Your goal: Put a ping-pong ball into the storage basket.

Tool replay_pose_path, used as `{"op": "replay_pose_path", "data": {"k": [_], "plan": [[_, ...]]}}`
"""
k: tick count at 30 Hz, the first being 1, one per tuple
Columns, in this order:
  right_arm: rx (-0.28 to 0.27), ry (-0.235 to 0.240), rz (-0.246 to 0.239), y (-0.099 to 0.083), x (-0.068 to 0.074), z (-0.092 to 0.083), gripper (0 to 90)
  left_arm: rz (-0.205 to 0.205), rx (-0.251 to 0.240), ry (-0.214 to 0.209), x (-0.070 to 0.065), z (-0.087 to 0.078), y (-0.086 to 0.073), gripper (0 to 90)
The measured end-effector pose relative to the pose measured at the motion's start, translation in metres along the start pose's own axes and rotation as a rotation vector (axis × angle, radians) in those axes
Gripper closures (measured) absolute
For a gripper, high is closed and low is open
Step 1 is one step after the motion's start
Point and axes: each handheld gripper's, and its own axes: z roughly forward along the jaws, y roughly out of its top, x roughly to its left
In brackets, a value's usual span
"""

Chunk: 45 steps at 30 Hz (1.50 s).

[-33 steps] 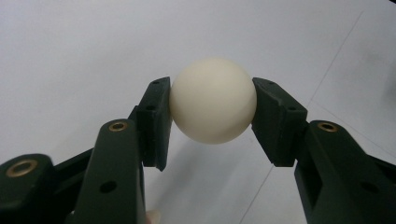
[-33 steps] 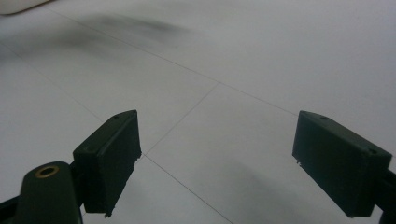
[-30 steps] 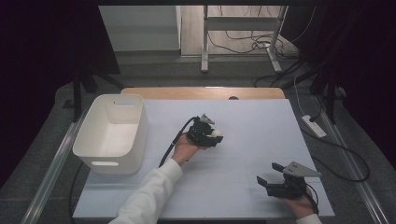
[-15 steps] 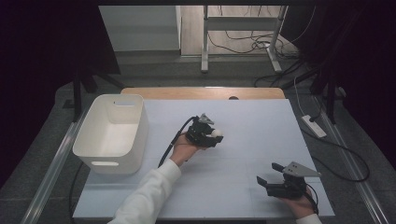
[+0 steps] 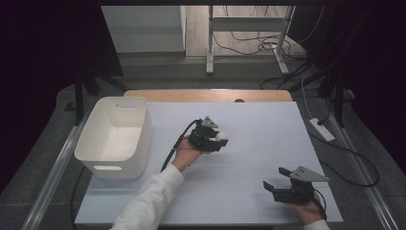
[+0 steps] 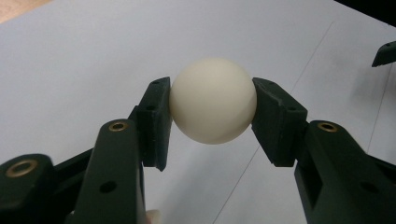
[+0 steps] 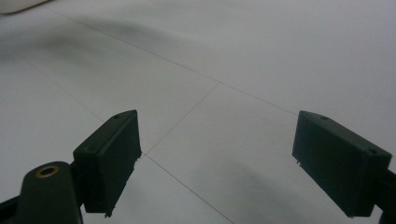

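Item 1. White plastic bin (image 5: 115, 136), rectangular, with handle slots, standing at the left side of the worktop (image 5: 258, 124). Interior appears bare. It is well apart from both tools.

Item 2. Left tool (image 5: 213, 139), black, two-jawed, carried in the person's left hand (image 5: 184, 152) near the middle of the worktop, to the right of the bin. A black cable trails from it back toward the person's white sleeve (image 5: 151, 201). A grey three-cornered plate sits on top. In the left gripper view (image 6: 212, 109) the jaws are closed in on a ball, one pad pressed against each side of it; the grip is firm and centred, with the jaws no wider than the ball itself.

Item 3. White ball (image 6: 213, 100), smooth, matte, cream-white, round. Clamped between the pads of the left tool. In the high view it shows as a small pale sphere (image 5: 221, 136) at the tip of the left tool, above the worktop's mid area.

Item 4. Right tool (image 5: 275, 178), black, with a grey three-cornered plate, held low at the near right corner of the worktop. In the right gripper view (image 7: 217, 154) the jaws stand wide apart with nothing between them but bare worktop surface; it grips and touches nothing.

Item 5. Worktop, pale grey-white sheet with faint seam lines.
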Motion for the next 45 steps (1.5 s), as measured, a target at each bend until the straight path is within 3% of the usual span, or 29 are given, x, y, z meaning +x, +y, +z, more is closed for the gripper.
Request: {"op": "replay_pose_path", "data": {"k": [45], "plan": [[-0.001, -0.001, -0.004, 0.000, 0.000, 0.000, 15.5, 0.014, -0.073, 0.008, -0.007, -0.036, -0.003, 50.7]]}}
